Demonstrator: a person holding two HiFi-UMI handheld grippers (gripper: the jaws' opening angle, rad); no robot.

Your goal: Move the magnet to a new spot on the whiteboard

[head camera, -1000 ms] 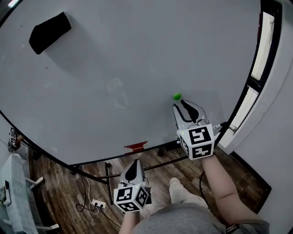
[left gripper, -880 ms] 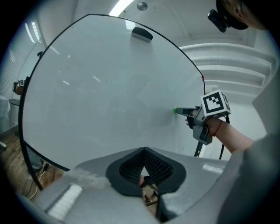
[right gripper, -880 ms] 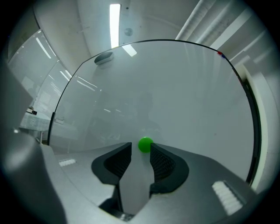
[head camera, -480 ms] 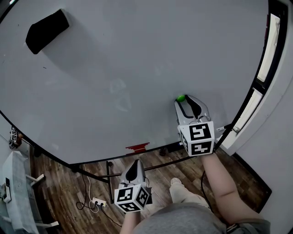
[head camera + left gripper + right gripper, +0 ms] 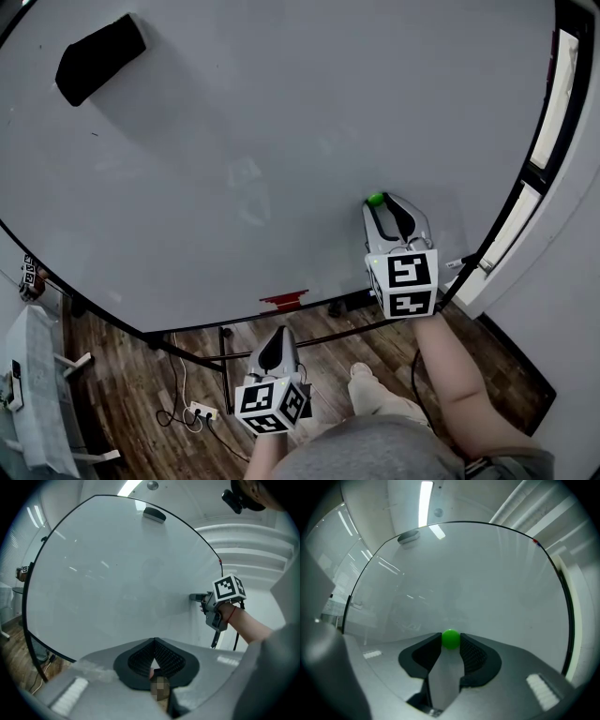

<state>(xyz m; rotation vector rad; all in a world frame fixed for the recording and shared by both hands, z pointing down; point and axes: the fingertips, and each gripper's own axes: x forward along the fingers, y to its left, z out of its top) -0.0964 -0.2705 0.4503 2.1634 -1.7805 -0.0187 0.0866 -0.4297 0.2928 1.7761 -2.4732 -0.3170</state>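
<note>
A small green magnet sticks to the whiteboard at its lower right. My right gripper is up against the board with the magnet between its jaw tips. The jaws are closing, and both black pads touch the magnet's sides. My left gripper hangs low, below the board's bottom edge, with its jaws shut and nothing between them. The left gripper view shows the right gripper touching the board.
A black eraser sits at the board's upper left. A red mark lies on the bottom edge. The board's stand and a power strip are on the wooden floor below. A window frame runs along the right.
My right gripper has moved up to the board and its jaws have come around the green magnet. The left gripper has stayed where it was.
</note>
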